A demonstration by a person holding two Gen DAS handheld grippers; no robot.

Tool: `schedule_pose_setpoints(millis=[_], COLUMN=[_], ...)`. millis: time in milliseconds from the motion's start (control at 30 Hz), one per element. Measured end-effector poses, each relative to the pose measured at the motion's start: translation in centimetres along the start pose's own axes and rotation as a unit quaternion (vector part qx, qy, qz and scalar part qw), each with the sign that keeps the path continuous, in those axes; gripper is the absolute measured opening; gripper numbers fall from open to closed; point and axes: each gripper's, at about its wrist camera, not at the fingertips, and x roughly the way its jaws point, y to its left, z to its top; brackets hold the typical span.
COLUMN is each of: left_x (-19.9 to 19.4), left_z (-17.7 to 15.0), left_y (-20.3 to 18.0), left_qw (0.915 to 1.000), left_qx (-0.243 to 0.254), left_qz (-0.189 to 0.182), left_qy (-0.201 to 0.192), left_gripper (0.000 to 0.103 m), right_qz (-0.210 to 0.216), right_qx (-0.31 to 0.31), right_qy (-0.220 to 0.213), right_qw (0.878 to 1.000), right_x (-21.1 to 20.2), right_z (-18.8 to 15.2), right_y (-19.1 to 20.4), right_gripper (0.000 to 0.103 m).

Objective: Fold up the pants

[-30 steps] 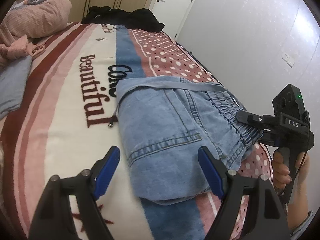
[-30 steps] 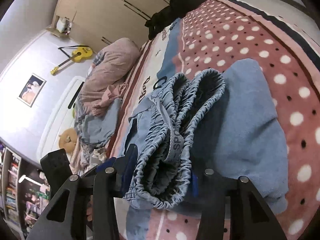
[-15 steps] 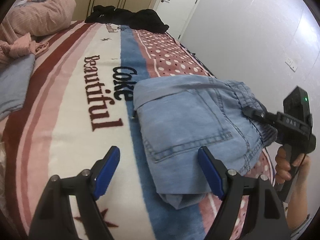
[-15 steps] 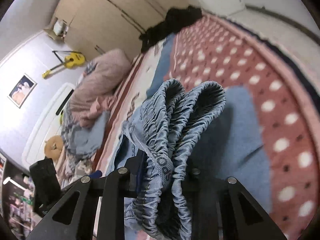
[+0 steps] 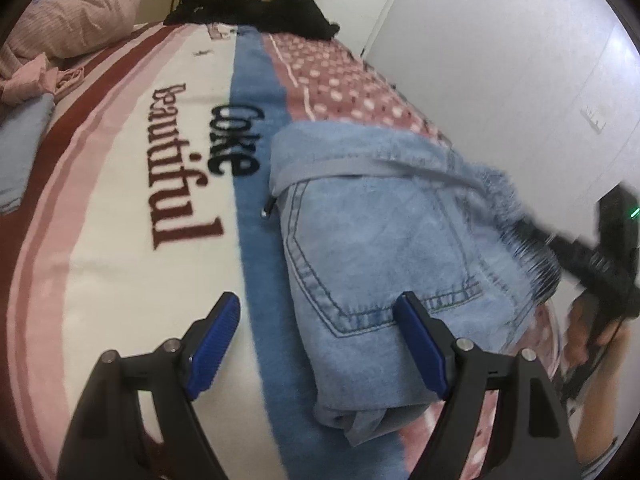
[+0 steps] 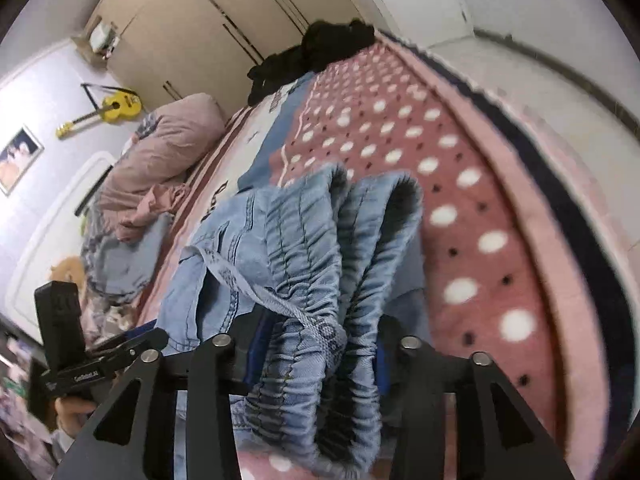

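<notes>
Light blue denim pants [image 5: 372, 236] lie folded in a thick bundle on the patterned bed blanket [image 5: 120, 200], back pocket up. My left gripper [image 5: 320, 336] is open and empty, hovering just short of the bundle's near edge, its right finger over the denim. My right gripper [image 6: 316, 356] is shut on the pants' gathered elastic waistband [image 6: 320, 280], lifting it off the blanket. A drawstring [image 6: 256, 292] hangs across the waistband. The right gripper also shows in the left wrist view [image 5: 532, 236], blurred, at the waistband.
A pink pillow [image 5: 76, 20] and pink cloth lie at the bed's head; black clothes [image 5: 256, 8] lie at the far end. A folded blue-grey garment [image 5: 20, 148] sits left. The bed's right edge [image 6: 560, 208] borders the floor and wall.
My right gripper has pulled the waistband up and back toward the bed's right edge, dragging the bundle rightward. My left gripper stayed open and moved closer to the pants.
</notes>
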Motion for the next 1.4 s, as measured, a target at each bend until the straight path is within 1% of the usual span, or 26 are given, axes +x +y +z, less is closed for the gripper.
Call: schedule_pose_setpoints(millis=[33, 100, 167, 267, 300, 367, 467, 533, 567, 667, 700, 733, 767, 800, 867, 933, 1000, 1067, 1100, 1133, 1200, 1233, 1267, 1300, 1367, 1400], left_x=[0.3, 0.4, 0.4, 0.3, 0.3, 0.2, 0.6, 0.7, 0.8, 1.0, 1.1, 1.2, 1.3, 1.5, 1.8, 2.4, 3.3, 4.4, 4.7, 5.0, 5.4, 5.6, 5.7, 5.8, 6.0, 5.9], left_z=[-0.1, -0.3, -0.2, -0.1, -0.1, -0.2, 0.0, 0.1, 0.1, 0.2, 0.2, 0.3, 0.4, 0.7, 1.1, 1.6, 1.8, 2.0, 2.1, 2.2, 2.4, 2.5, 2.5, 2.4, 2.3, 2.3], left_y=[0.1, 0.5, 0.7, 0.3, 0.2, 0.1, 0.3, 0.5, 0.6, 0.7, 0.8, 0.9, 1.0, 1.2, 1.7, 2.4, 2.8, 2.9, 2.9, 2.9, 2.7, 2.5, 2.3, 2.0, 1.7, 1.5], left_qw=[1.0000, 0.9998, 0.9995, 0.9998, 0.9999, 0.9999, 0.9994, 0.9990, 0.9987, 0.9982, 0.9979, 0.9976, 0.9970, 0.9963, 0.9945, 0.9905, 0.9852, 0.9797, 0.9784, 0.9769, 0.9746, 0.9737, 0.9727, 0.9706, 0.9723, 0.9739], left_qx=[0.000, -0.011, -0.024, -0.014, -0.010, -0.010, -0.024, -0.032, -0.035, -0.040, -0.042, -0.045, -0.049, -0.053, -0.066, -0.090, -0.108, -0.122, -0.125, -0.129, -0.137, -0.138, -0.138, -0.141, -0.144, -0.140], left_qz=[0.000, -0.010, -0.018, -0.010, -0.007, -0.008, -0.020, -0.030, -0.034, -0.043, -0.046, -0.050, -0.058, -0.065, -0.078, -0.101, -0.127, -0.150, -0.154, -0.160, -0.168, -0.172, -0.177, -0.186, -0.175, -0.169], left_qy=[0.008, 0.011, 0.013, 0.010, 0.008, 0.008, 0.011, 0.013, 0.013, 0.014, 0.015, 0.017, 0.018, 0.020, 0.020, 0.027, 0.041, 0.054, 0.056, 0.057, 0.058, 0.058, 0.058, 0.061, 0.059, 0.057], left_gripper=[0.078, 0.078, 0.077, 0.077, 0.077, 0.077, 0.078, 0.079, 0.080, 0.082, 0.082, 0.082, 0.082, 0.082, 0.082, 0.082, 0.082, 0.082, 0.082, 0.082, 0.081, 0.079, 0.067, 0.059, 0.056, 0.050], right_qz=[-0.016, -0.016, 0.015, 0.057, 0.060, 0.049, 0.043, 0.012, 0.000, -0.005, -0.016, -0.047, -0.061, -0.045, -0.020, -0.016, 0.005, 0.049, 0.092, 0.118, 0.150, 0.156, 0.158, 0.161, 0.164, 0.166], right_qx=[-0.013, -0.028, -0.042, -0.078, -0.090, -0.105, -0.127, -0.133, -0.122, -0.075, -0.069, -0.066, -0.060, -0.043, -0.019, -0.002, 0.020, 0.045, 0.066, 0.078, 0.085, 0.082, 0.079, 0.080, 0.078, 0.070], right_qy=[-0.013, -0.033, -0.041, -0.025, -0.020, -0.010, 0.023, 0.035, 0.036, 0.032, 0.031, 0.032, 0.038, 0.044, 0.046, 0.040, 0.063, 0.091, 0.106, 0.116, 0.130, 0.136, 0.136, 0.135, 0.135, 0.137], right_qw=[1.000, 0.999, 0.998, 0.995, 0.994, 0.993, 0.991, 0.990, 0.992, 0.997, 0.997, 0.996, 0.996, 0.997, 0.999, 0.999, 0.998, 0.994, 0.988, 0.983, 0.976, 0.975, 0.975, 0.974, 0.974, 0.974], right_x=[-0.8, -2.0, -2.8, -2.9, -2.7, -2.1, -0.3, 1.1, 1.5, 2.1, 2.2, 2.5, 2.7, 2.6, 1.9, 1.2, 1.5, 2.2, 2.6, 2.9, 3.4, 3.6, 3.8, 3.9, 4.0, 4.4], right_z=[0.3, 1.0, 1.5, 1.6, 1.4, 1.1, 0.8, 0.8, 1.0, 2.0, 2.2, 2.2, 2.2, 2.1, 2.3, 2.5, 2.4, 2.0, 1.6, 1.4, 0.9, 0.7, 0.5, 0.4, 0.2, 0.3], right_y=[0.2, 0.4, 0.9, 2.7, 3.4, 4.4, 5.0, 4.9, 4.3, 1.8, 1.1, 0.5, -0.1, -1.0, -2.3, -3.4, -4.9, -6.0, -6.7, -6.9, -6.7, -6.6, -6.5, -6.4, -6.0, -5.3], right_gripper=[0.046, 0.047, 0.047, 0.043, 0.043, 0.044, 0.045, 0.039, 0.035, 0.032, 0.033, 0.035, 0.046, 0.051, 0.050, 0.053, 0.064, 0.064, 0.064, 0.064, 0.065, 0.065, 0.065, 0.065, 0.065, 0.065])
